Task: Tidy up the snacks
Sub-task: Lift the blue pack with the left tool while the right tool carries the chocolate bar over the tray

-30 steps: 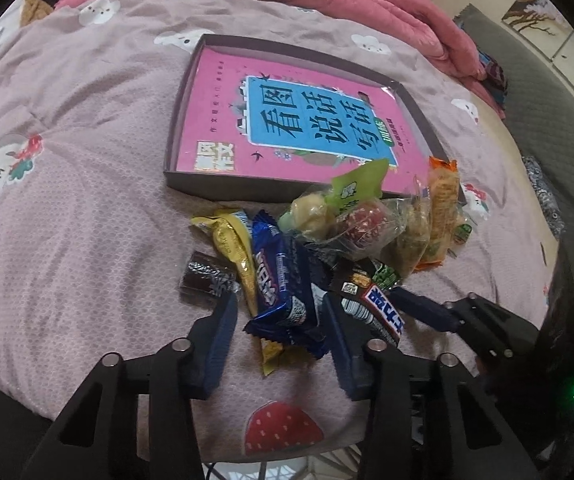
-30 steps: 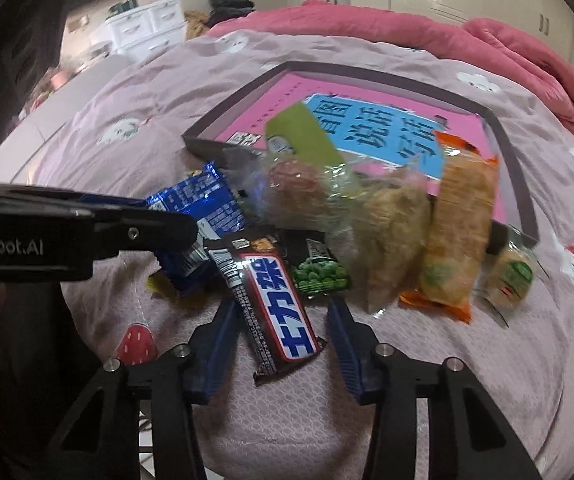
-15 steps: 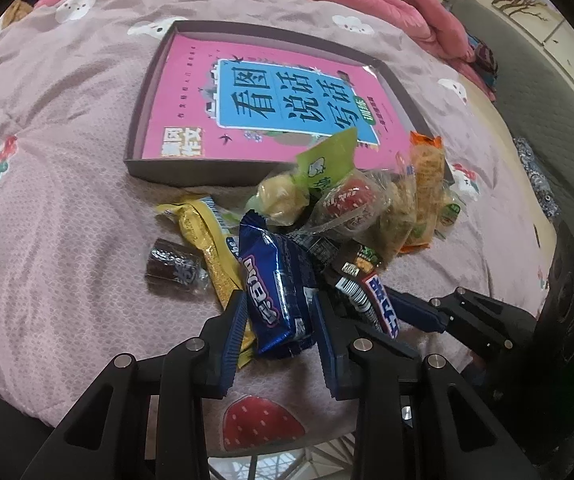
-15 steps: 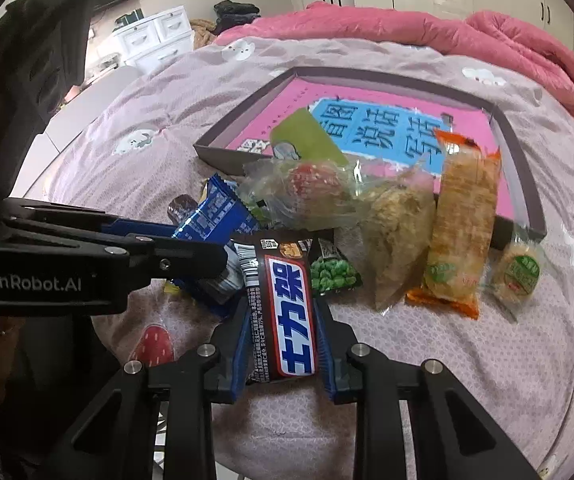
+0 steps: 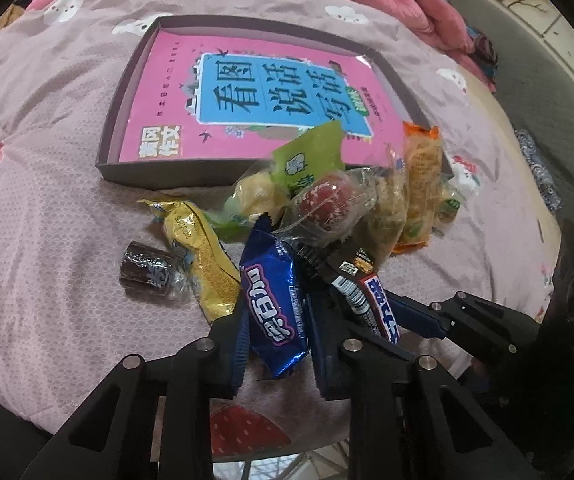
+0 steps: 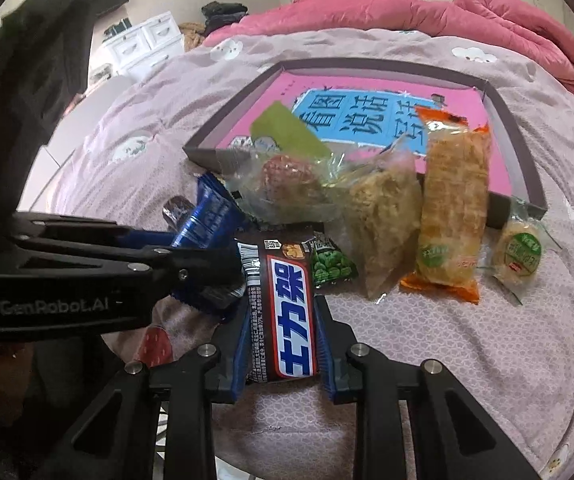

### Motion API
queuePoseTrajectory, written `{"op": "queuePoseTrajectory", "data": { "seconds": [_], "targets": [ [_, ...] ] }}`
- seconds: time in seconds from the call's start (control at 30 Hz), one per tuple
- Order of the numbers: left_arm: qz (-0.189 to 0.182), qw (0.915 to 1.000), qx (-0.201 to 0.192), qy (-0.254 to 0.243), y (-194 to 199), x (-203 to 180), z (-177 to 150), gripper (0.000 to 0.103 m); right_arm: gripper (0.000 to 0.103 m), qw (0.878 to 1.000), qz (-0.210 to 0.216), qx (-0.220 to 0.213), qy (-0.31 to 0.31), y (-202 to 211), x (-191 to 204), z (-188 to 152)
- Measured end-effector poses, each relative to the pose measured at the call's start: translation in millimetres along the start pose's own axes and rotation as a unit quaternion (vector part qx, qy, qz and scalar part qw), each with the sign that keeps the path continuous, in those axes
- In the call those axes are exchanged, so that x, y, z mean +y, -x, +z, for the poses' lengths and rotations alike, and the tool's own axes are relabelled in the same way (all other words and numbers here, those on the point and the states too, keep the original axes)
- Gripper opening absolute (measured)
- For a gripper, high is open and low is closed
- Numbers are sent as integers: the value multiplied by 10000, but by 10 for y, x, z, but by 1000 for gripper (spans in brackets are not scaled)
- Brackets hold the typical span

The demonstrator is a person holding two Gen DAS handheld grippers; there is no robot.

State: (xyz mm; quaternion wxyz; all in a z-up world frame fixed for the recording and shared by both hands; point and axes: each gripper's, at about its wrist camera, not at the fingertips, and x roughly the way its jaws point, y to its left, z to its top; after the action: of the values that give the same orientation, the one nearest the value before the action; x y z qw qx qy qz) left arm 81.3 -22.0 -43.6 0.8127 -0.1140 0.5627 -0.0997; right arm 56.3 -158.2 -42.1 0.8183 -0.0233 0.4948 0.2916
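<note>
Both hands work the same heap at once, which is why the two tools sit almost side by side at the near edge of the bed. The left gripper (image 5: 277, 332) has just closed and now pinches the blue wafer packet (image 5: 275, 300) across its width, its lower end hanging toward six o'clock. The right gripper (image 6: 281, 344) clamps the brown chocolate bar (image 6: 283, 312) by its long sides, the label facing up; gripping the narrow way probably keeps the stiff bar from swivelling.

The rest of the snacks lie loose toward twelve and one o'clock of the right gripper: a green pea sachet (image 6: 333, 266) touching the bar's upper end, a clear bag of crumbly cake (image 6: 383, 216), an orange-edged pastry pack (image 6: 453, 204) leaning on the box rim, and a small round cookie (image 6: 521, 250) at two o'clock. Behind them sits the shallow dark box (image 5: 127, 92) with a pink book (image 5: 175, 92) in its bottom, likely the destination. No snack is fully inside it yet.
</note>
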Motion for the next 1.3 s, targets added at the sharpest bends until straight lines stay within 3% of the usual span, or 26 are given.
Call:
{"op": "queuePoseTrajectory", "data": {
  "seconds": [0.43, 0.63, 0.9, 1.3],
  "targets": [
    [-356, 9984, -376, 227, 391, 159, -116, 23, 29, 9960, 326, -680, -482, 380, -137, 42],
    [-348, 9970, -633, 290, 584, 203, -102, 23, 29, 9918, 481, -948, -703, 509, -212, 113],
    [-295, 9949, -944, 216, 789, 172, -9, 23, 29, 9905, 399, -1148, -648, 608, -249, 170],
    [-118, 9936, -1108, 207, 893, 186, 95, 23, 29, 9849, 143, -1472, -897, 785, -488, 298]
  ]
}}
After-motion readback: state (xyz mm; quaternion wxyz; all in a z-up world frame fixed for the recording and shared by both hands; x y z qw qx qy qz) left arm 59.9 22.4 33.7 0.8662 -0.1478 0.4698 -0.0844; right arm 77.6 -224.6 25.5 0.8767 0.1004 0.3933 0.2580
